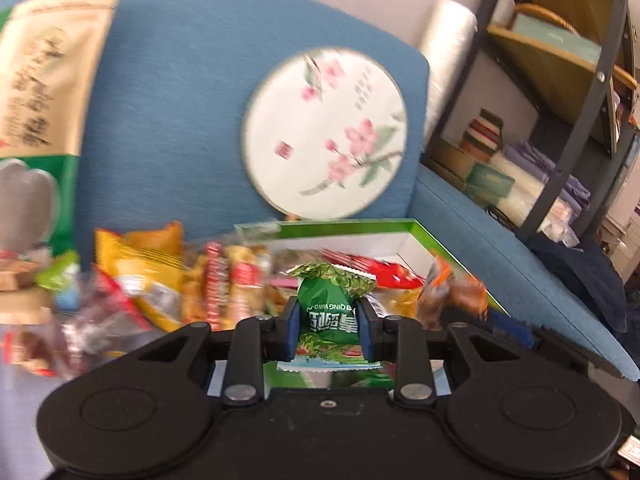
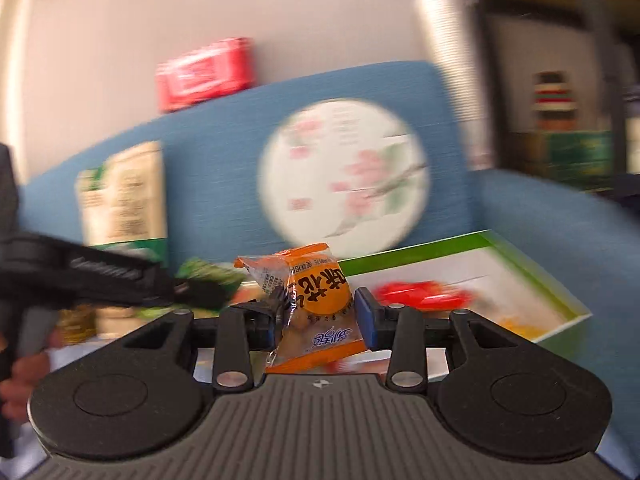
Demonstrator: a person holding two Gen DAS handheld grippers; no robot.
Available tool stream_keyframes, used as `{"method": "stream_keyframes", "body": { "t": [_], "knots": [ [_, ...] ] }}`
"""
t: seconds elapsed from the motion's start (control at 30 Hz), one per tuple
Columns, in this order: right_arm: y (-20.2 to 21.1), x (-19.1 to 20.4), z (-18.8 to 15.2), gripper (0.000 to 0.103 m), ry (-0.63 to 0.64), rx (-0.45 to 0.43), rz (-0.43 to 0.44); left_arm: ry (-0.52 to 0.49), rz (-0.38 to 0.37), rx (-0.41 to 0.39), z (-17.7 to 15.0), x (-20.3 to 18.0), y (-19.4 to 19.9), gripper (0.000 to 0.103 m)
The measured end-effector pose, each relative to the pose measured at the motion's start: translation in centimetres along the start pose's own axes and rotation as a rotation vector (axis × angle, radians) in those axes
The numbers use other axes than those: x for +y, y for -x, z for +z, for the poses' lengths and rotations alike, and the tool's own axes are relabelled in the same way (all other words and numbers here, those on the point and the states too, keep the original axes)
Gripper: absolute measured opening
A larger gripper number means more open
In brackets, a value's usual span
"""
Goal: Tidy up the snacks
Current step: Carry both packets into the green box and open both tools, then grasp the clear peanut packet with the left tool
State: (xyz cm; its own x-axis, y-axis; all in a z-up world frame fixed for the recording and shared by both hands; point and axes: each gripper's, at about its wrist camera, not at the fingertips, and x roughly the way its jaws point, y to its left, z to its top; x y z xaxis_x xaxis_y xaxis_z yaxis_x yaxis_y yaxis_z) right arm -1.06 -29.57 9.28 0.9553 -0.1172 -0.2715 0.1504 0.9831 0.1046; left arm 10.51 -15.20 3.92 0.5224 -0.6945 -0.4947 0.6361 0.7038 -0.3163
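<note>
My left gripper (image 1: 329, 330) is shut on a small green snack packet (image 1: 330, 304) and holds it above a heap of loose snack packets (image 1: 192, 280). A green-rimmed white box (image 1: 416, 236) with several red and orange packets lies behind it on the blue sofa. My right gripper (image 2: 320, 316) holds an orange snack packet (image 2: 316, 300) between its pads, with a small gap showing at the right pad. The left gripper (image 2: 192, 292) also shows at the left of the right wrist view, with the green packet at its tip. The box (image 2: 532, 268) lies to the right there.
A blue cushion with a round flower print (image 1: 324, 136) leans on the sofa back. A tall beige and green snack bag (image 1: 44, 80) stands at the left. A dark metal shelf rack (image 1: 560, 92) with boxes stands at the right. A red pack (image 2: 204, 72) sits on the sofa back.
</note>
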Motion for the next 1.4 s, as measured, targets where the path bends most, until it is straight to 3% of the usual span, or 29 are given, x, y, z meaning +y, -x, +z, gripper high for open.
{"method": "stream_keyframes", "body": {
  "t": [0.23, 0.37, 0.4, 0.43, 0.47, 0.63, 1.0, 1.2, 1.4],
  "knots": [
    [-1.9, -2.3, -0.6, 0.065, -0.018, 0.021, -0.178, -0.039, -0.003, 0.057, -1.0, -1.6, -4.1, 0.065],
    [-2.7, -2.4, -1.1, 0.066, -0.015, 0.035, -0.223, -0.061, 0.008, 0.077, -1.4, -1.2, -4.9, 0.068],
    [-3.1, -2.5, -1.3, 0.071, -0.016, 0.053, -0.229, -0.066, 0.015, 0.080, -1.5, -1.0, -4.9, 0.081],
    [-3.5, -2.5, -1.5, 0.077, -0.017, 0.076, -0.229, -0.064, 0.020, 0.072, -1.7, -0.8, -4.8, 0.103],
    [-3.9, -2.5, -1.6, 0.102, -0.020, 0.102, -0.217, -0.057, 0.026, 0.058, -1.9, -0.5, -4.4, 0.103],
    [-3.2, -1.6, -1.4, 0.103, -0.007, 0.070, -0.169, -0.036, 0.117, -0.029, -2.0, -0.1, -2.2, 0.103],
    [-2.7, -0.1, -1.2, 0.103, 0.014, 0.064, -0.109, 0.014, 0.190, 0.002, -1.8, 1.7, -0.5, 0.103],
    [-2.4, 1.4, -1.3, 0.103, -0.003, 0.064, -0.033, 0.067, 0.203, 0.015, -2.1, 3.9, 1.0, 0.103],
    [-2.4, 3.8, -1.9, 0.103, 0.036, 0.089, 0.124, 0.082, 0.267, 0.015, -2.5, 7.2, 2.7, 0.103]
  ]
}}
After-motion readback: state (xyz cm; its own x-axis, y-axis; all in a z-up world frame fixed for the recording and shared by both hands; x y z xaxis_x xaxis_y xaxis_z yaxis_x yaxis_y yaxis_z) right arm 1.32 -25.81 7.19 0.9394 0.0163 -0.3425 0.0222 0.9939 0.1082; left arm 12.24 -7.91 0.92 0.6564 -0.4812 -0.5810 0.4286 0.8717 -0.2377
